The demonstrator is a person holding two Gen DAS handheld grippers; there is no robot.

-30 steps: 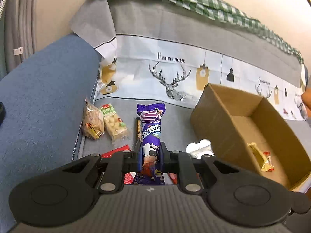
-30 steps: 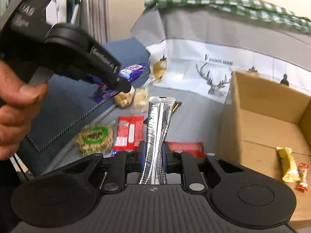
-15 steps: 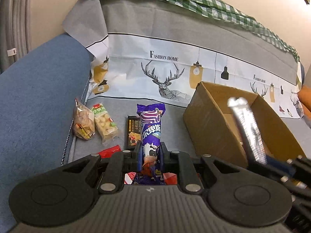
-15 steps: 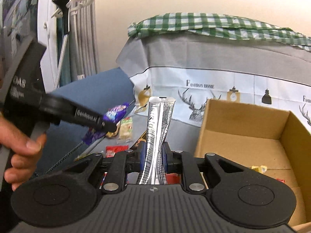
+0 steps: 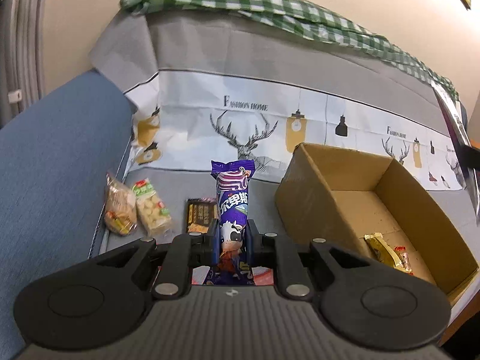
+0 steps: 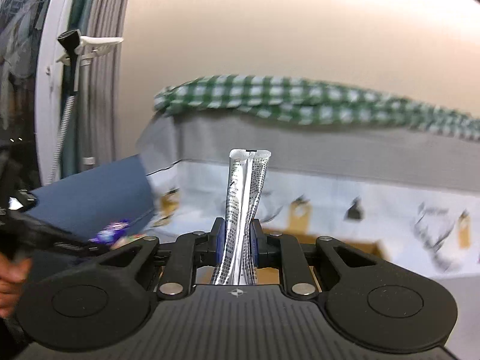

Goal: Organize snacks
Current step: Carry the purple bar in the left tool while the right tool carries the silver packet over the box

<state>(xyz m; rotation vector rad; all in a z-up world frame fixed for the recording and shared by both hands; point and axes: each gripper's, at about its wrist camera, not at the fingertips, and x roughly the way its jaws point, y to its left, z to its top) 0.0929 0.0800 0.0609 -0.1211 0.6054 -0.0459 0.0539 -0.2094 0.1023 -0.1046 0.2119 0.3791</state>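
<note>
My left gripper (image 5: 233, 237) is shut on a purple snack packet (image 5: 233, 198) with a cartoon cow, held upright above the sofa seat. An open cardboard box (image 5: 312, 198) stands just to its right, with a gold packet (image 5: 379, 247) and a small red packet (image 5: 402, 256) on its floor. My right gripper (image 6: 238, 240) is shut on a silver stick packet (image 6: 244, 198), raised high so the sofa back fills the view; only a strip of the box (image 6: 354, 247) shows below it. The left gripper with its purple packet (image 6: 112, 231) appears blurred at lower left.
On the seat left of the box lie a brown cracker bag (image 5: 118, 207), a green-topped puffed snack bag (image 5: 151, 207), a dark bar (image 5: 199, 214) and red packets under the gripper. A blue armrest (image 5: 54, 162) bounds the left. A hand (image 6: 10, 282) holds the left gripper.
My right gripper has risen and tipped up with the silver packet; the seat and most of the box have dropped out of its view. It has left the left wrist view. The left gripper stays nearly still.
</note>
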